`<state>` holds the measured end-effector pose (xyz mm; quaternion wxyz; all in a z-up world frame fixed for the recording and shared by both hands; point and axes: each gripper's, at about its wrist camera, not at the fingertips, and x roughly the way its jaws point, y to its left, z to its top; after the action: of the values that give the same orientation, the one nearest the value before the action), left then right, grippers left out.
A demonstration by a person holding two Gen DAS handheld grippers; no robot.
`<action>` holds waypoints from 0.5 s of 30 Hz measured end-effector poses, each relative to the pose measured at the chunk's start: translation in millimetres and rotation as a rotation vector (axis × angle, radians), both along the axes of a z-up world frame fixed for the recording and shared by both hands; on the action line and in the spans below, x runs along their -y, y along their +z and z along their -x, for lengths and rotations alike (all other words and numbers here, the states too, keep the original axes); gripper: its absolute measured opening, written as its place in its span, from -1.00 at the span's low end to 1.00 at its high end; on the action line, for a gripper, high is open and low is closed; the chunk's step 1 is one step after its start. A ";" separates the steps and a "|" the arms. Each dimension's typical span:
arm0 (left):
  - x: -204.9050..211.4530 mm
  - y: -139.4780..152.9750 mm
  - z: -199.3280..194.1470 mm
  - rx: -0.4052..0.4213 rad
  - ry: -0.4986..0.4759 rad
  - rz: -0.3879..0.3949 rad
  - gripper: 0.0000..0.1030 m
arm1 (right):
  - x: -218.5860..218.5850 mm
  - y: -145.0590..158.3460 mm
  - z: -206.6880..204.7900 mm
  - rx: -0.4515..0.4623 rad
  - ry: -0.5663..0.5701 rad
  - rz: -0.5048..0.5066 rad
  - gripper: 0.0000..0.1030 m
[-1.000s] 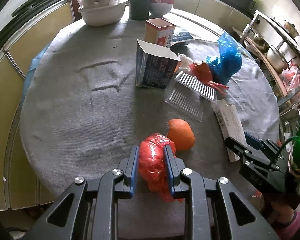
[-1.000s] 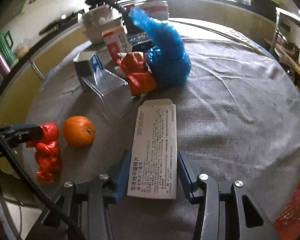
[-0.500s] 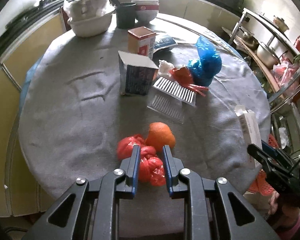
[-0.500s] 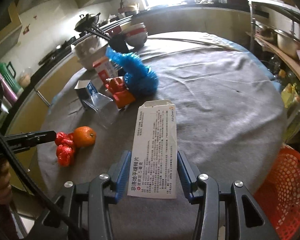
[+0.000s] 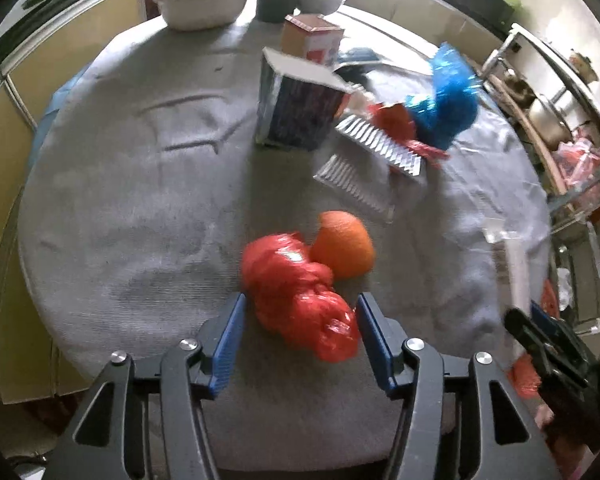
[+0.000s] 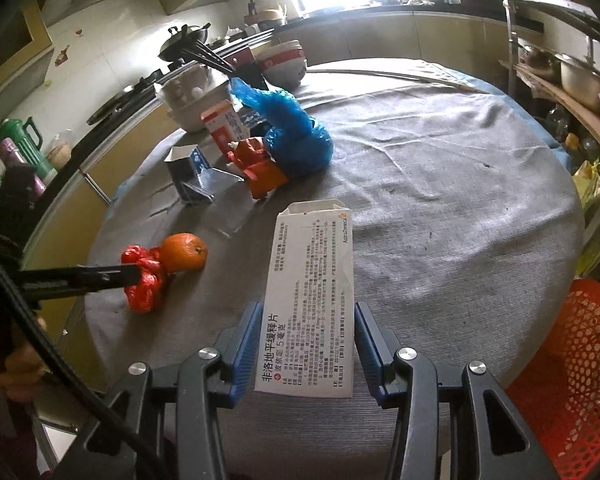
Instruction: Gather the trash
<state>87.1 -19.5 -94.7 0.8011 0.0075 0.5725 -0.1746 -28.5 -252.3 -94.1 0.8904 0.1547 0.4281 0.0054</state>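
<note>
Red crumpled plastic bag [image 5: 300,296] lies near the table [image 5: 120,208] edge, touching an orange [image 5: 346,246], between the left gripper [image 5: 300,332] jaws, which are opening, pads clear. Right gripper [image 6: 306,344] is clamped on a white medicine box [image 6: 310,300] beside the table's edge near a red basket [image 6: 572,380].

Bag [image 5: 300,300] on table [image 5: 140,220], touching orange [image 5: 346,246]; basket [image 6: 580,380] beside table.

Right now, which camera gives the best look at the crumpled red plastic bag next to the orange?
The left wrist view: the crumpled red plastic bag lies large and central between the opening left gripper, touching the orange. The right wrist view shows it small and far left, partly hidden behind a dark finger of that gripper.
</note>
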 end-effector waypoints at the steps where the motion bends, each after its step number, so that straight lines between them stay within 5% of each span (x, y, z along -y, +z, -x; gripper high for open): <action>1: 0.2 -3.8 -0.8 -0.006 0.002 0.001 -0.09 | -0.3 -0.2 0.4 -0.001 0.001 0.002 -0.05; 8: -4.8 5.5 3.3 0.051 0.011 0.006 -0.54 | -1.3 2.6 3.3 0.013 -0.003 0.009 -0.05; 15: 5.1 30.1 25.3 0.139 -0.066 -0.014 -0.61 | 17.7 12.1 19.7 0.044 -0.057 0.013 -0.05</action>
<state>61.8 -24.6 -64.7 0.8325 0.0441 0.5162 -0.1963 -48.2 -270.0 -81.9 0.9003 0.1610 0.4039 -0.0195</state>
